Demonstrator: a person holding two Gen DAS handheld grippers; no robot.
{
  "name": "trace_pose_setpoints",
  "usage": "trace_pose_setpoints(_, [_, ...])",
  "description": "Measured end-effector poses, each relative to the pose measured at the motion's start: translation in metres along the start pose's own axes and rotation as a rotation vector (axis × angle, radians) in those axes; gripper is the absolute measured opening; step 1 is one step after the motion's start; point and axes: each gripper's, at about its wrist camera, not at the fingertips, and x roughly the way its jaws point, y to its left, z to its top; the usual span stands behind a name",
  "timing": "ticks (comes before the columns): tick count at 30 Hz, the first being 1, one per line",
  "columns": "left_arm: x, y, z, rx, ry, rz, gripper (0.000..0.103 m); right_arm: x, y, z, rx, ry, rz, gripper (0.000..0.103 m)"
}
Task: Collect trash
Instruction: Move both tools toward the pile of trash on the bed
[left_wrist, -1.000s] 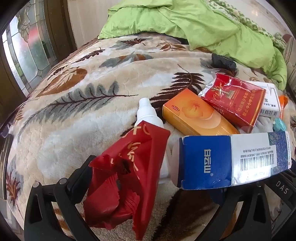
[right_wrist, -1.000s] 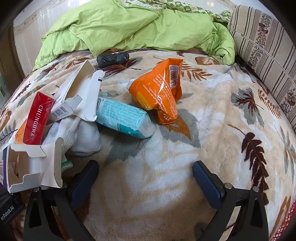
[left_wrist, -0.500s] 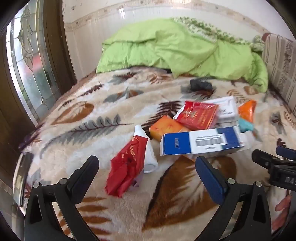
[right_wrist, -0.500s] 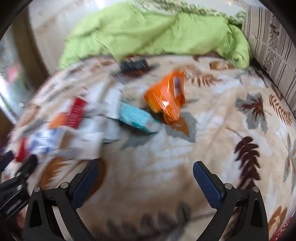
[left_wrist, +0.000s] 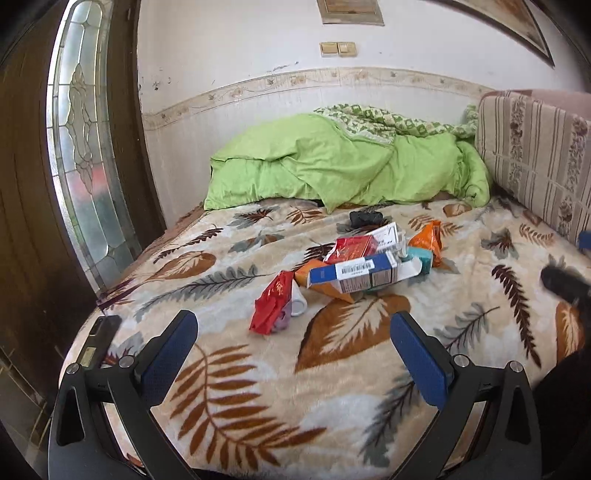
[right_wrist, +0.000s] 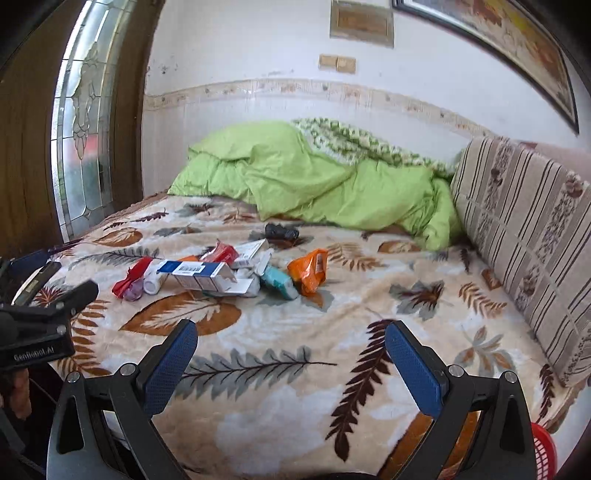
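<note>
Left tool spread wide, empty, hovering over the leaf-print blanket at the bed's near edge; right tool likewise wide apart, holding nothing, touching nothing. Trash heaped mid-bed, well ahead of both: red wrapper, blue-and-white carton, red pack, orange bag, teal packet, black wad behind. Small white bottle half hidden under the wrapper; red basket cut off at the frame's corner.

Blanket: leaf-patterned, spread over the bed.
Quilt: green, bunched at the blanket's far edge.
Cushion: striped, beside the quilt.
</note>
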Motion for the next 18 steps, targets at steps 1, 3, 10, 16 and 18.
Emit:
trace_pose_setpoints(1, [0.002, 0.000, 0.001, 0.000, 0.011, -0.002, 0.103, 0.001, 0.000, -0.001, 0.003, -0.001, 0.003, 0.102])
trace_pose_setpoints(3, [0.003, 0.002, 0.001, -0.018, 0.010, 0.000, 0.103, 0.004, -0.001, -0.004, 0.008, 0.007, -0.007, 0.102])
trace_pose_setpoints(10, [0.009, 0.008, -0.012, -0.025, 0.033, -0.009, 0.103, 0.004, 0.004, -0.009, 0.003, 0.009, -0.029, 0.102])
trace_pose_setpoints(16, [0.010, 0.006, -0.011, -0.023, 0.032, -0.019, 0.103, 0.002, 0.010, -0.010, -0.034, 0.009, -0.045, 0.102])
trace_pose_setpoints(18, [0.011, 0.006, -0.011, -0.023, 0.030, -0.019, 0.103, 0.002, 0.010, -0.010, -0.035, 0.012, -0.049, 0.102])
